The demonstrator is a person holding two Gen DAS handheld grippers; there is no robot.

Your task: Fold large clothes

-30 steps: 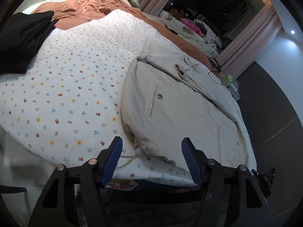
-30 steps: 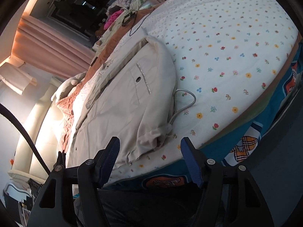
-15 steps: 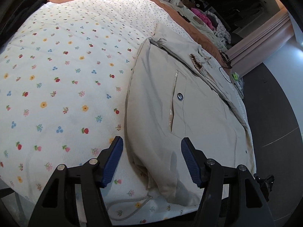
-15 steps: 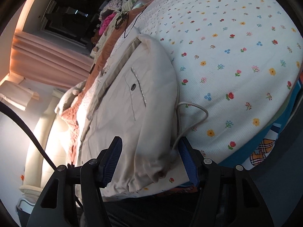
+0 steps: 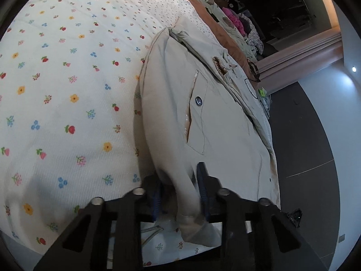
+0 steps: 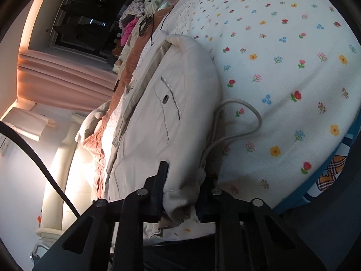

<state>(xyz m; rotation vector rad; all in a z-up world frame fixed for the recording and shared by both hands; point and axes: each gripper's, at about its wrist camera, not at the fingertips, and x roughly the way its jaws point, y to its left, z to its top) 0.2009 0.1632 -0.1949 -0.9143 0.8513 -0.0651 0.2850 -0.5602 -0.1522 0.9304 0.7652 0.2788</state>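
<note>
Jacket (image 5: 221, 135), big & beige, lies flat on the bed (image 5: 67, 90), on the flower sheet, w/ its near hem right at the bed's near edge. Both grippers have a bit of that hem.

Step in hand looks like: grab the two near corners so the jacket can be folded up over itself. To do it well, the person should prob. get a full bite of cloth in each gripper, all layers, not just the top one. Then lift both sides at the same time & same height, so the hem stays straight. Carry it toward the jacket's far end, where the collar is, and lay it down edge on edge. A white cord (image 6: 243, 122) loops out from under the jacket's side, just beside the right gripper. It could get caught in the fold, so best tuck it in or keep it clear.

Left gripper (image 5: 179, 199): fingers close together, pinching a bunched fold of the jacket's hem. Cloth sticks up between the blue pads (image 5: 204, 192) & hangs out below them. Grip looks firm.

Right gripper (image 6: 180, 190): fingers also drawn in, squeezing a thick rolled lump of hem. The lump is fat, so the fingers stay a bit apart. The cord's end runs down near the gripper's right-hand finger; can't tell if it's pinched too.

Pocket w/ a snap button (image 5: 198, 101) sits mid-jacket, face up.
</note>
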